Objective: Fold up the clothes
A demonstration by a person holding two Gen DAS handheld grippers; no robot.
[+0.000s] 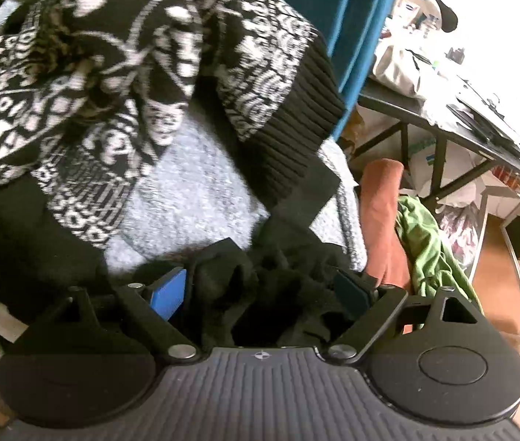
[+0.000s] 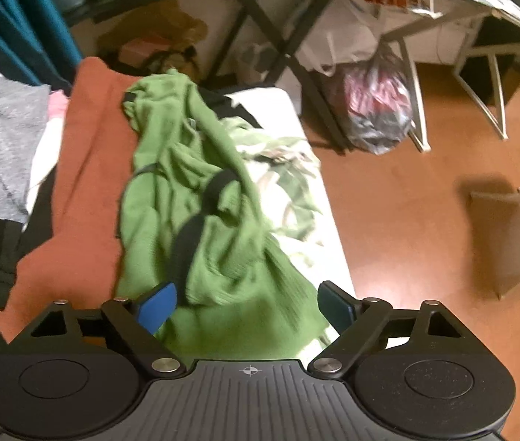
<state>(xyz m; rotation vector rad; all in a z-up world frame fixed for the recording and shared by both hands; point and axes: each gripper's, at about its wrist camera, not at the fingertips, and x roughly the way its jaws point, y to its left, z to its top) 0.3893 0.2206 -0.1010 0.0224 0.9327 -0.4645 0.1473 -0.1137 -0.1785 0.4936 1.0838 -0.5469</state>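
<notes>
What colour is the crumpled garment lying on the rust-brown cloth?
Green, with black trim bands. The green garment shows best in the right wrist view.

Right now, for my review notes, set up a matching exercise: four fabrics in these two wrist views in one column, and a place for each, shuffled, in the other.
Things:
1. green garment
2. black-and-white patterned knit
3. black fabric
4. rust-orange cloth

Places:
A. between the open jaws of the left hand-held gripper
B. spread flat under the green garment
C. bunched at the top of the left wrist view, above the grey blanket
D. in front of the right hand-held gripper, reaching between its open jaws

Pairs: 1-D, 2-C, 3-A, 4-B
</notes>
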